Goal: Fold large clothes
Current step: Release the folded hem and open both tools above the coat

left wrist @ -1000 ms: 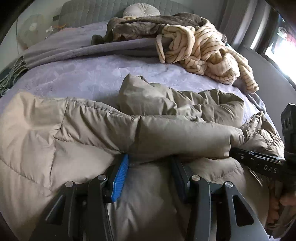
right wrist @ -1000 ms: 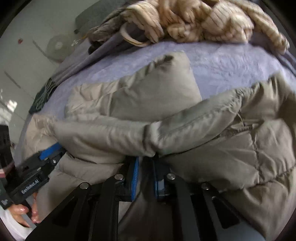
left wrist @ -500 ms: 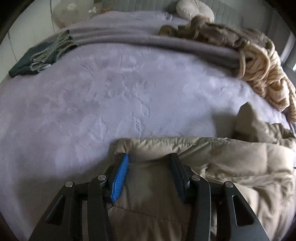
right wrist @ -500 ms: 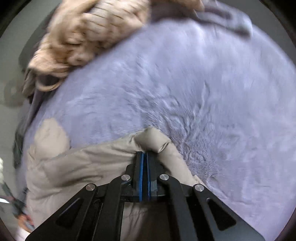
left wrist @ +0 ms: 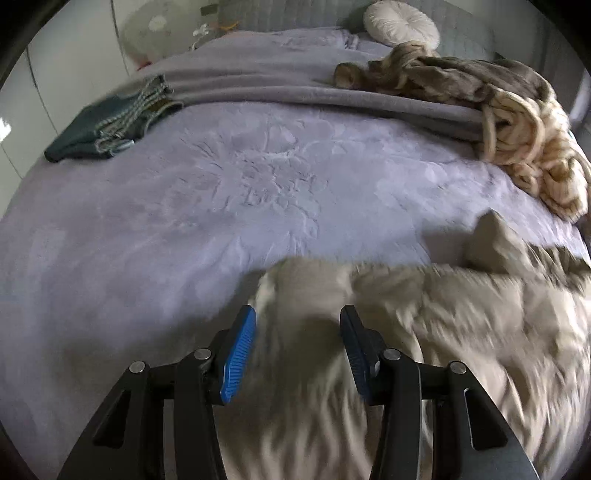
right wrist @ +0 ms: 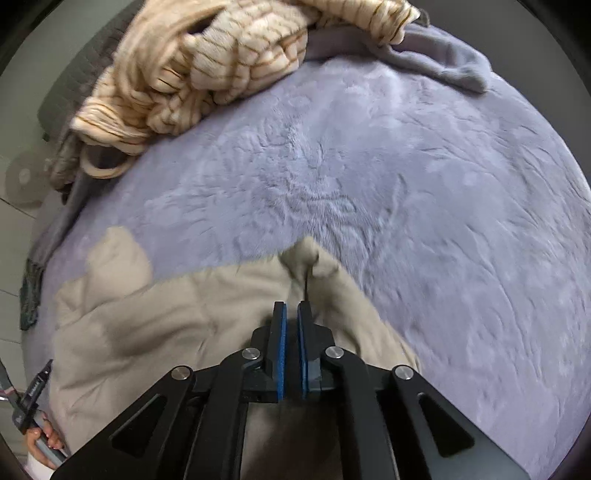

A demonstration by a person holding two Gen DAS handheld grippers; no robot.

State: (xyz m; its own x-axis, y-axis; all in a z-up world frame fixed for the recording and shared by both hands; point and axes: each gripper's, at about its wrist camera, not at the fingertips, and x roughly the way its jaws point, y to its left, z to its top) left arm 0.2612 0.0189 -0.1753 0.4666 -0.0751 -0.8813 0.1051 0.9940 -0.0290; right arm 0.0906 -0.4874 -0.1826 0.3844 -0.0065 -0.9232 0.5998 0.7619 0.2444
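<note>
A beige puffer jacket (left wrist: 443,332) lies on the lavender bed cover (left wrist: 221,206), filling the lower right of the left wrist view and blurred by motion. My left gripper (left wrist: 297,312) points down at its near edge, with a thick fold filling the gap between the blue pads. In the right wrist view the jacket (right wrist: 166,325) spreads to the lower left. My right gripper (right wrist: 291,304) pinches a thin bunched fold at the jacket's edge. Its jaws stand almost together and are opening slightly, with the fold still running between them.
A cream striped blanket (left wrist: 535,155) is heaped at the far right, also shown as the blanket (right wrist: 221,66). A grey blanket (left wrist: 295,92) lies across the bed's far end below a round pillow (left wrist: 400,22). Dark green folded cloth (left wrist: 99,125) sits far left. A hand (right wrist: 44,441) shows lower left.
Both views swung from the bunched jacket toward open bed cover, the held jacket parts carried along. The right jaws closed tight on a thin fold, then parted a little.
</note>
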